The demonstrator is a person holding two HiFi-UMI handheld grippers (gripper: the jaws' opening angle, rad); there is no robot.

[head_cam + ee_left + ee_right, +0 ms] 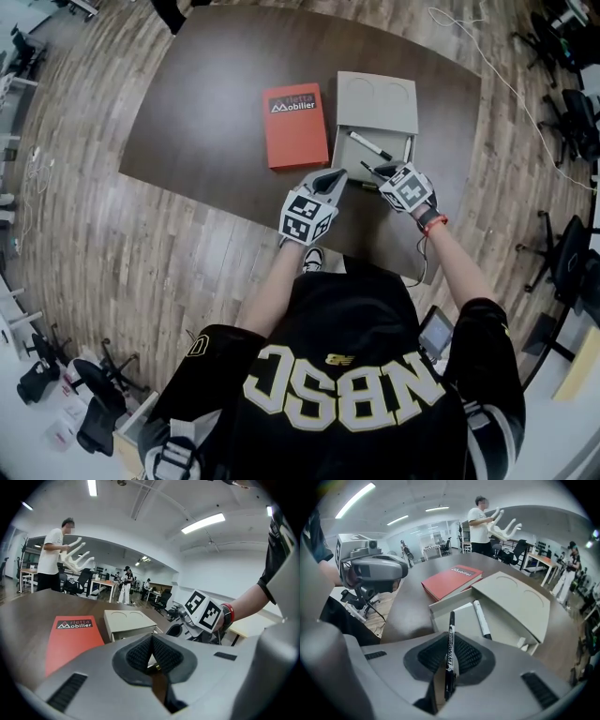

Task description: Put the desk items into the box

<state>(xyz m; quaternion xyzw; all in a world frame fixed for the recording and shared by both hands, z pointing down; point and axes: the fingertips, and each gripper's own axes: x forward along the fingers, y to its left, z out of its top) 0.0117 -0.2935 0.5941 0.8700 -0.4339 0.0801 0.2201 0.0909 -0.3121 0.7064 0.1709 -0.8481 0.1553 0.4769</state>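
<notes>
A grey box [373, 150] stands open on the dark table, its lid [377, 101] folded back, and a white marker [368, 145] lies inside it. My right gripper [382, 172] hovers at the box's near edge, shut on a black pen [450, 651] that sticks out forward over the box [457, 616] and its white marker [482, 619]. My left gripper [330, 178] is just left of it, beside the box's near left corner. In the left gripper view my left gripper [151, 640] has its pads together with nothing clearly between them. A red book [293, 125] lies left of the box.
The table [206, 103] ends just behind both grippers. A small yellowish item [367, 186] lies by the box's near edge. A person [480, 520] stands beyond the far side holding a white object. Office chairs [562, 122] and desks ring the table.
</notes>
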